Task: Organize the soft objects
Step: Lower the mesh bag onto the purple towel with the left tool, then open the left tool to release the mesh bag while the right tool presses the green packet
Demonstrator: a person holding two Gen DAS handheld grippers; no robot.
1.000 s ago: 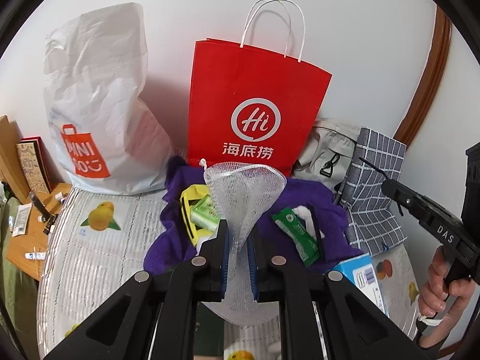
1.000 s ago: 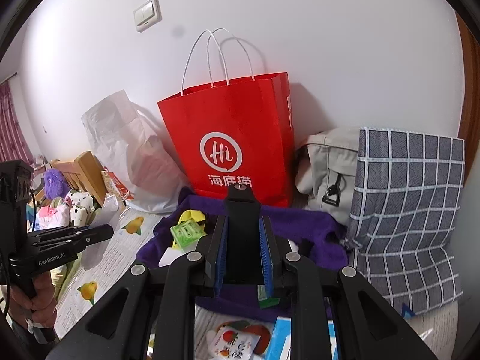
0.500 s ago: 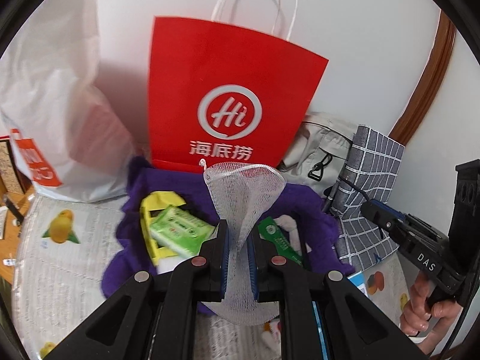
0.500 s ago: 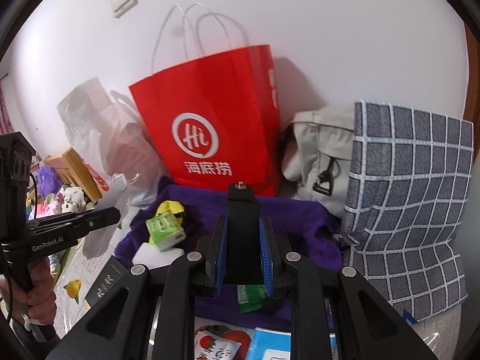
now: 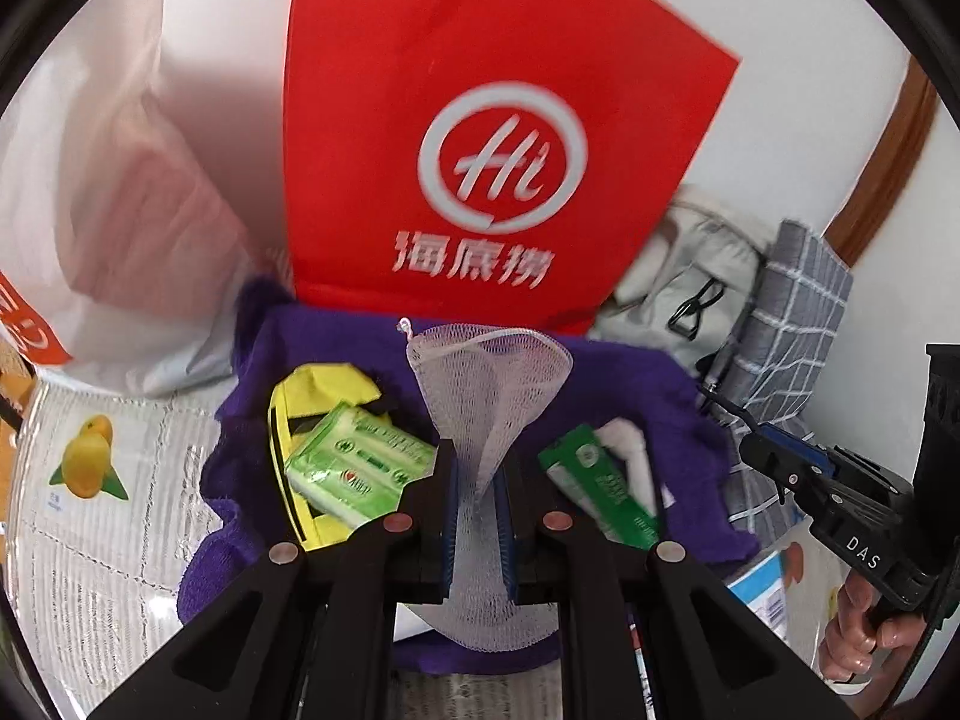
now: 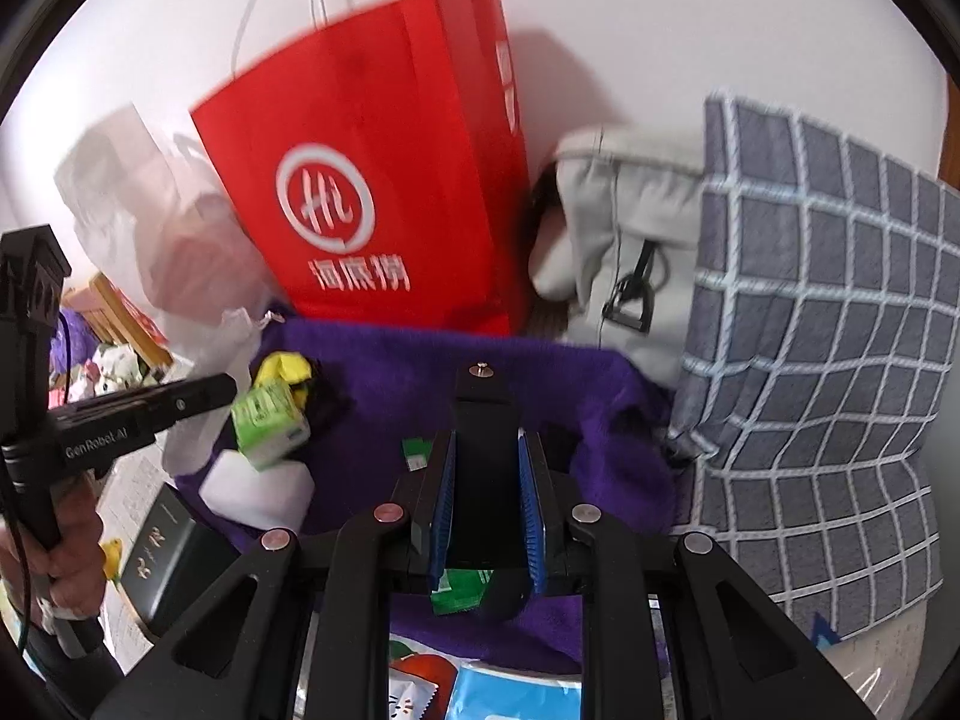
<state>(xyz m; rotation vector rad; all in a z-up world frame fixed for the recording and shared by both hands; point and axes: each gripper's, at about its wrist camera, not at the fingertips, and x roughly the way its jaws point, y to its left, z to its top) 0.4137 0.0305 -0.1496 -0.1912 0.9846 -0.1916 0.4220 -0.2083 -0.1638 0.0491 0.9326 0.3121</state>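
Note:
My left gripper is shut on a white mesh bag, whose net fans out above the fingers and hangs below them. My right gripper is shut on a black block with a screw on top. Both hover over a purple towel. On the towel lie a green tissue pack, a yellow item and a green sachet. The other gripper shows at the edge of each view, in a person's hand.
A red paper bag stands against the wall behind the towel. A white plastic bag is to its left, a beige backpack and grey checked bag to its right. A black box and fruit-print mat lie nearer.
Both grippers have sunk and moved in toward the purple towel, so the towel and bags look larger. Each keeps its grip, on the mesh bag and on the black block.

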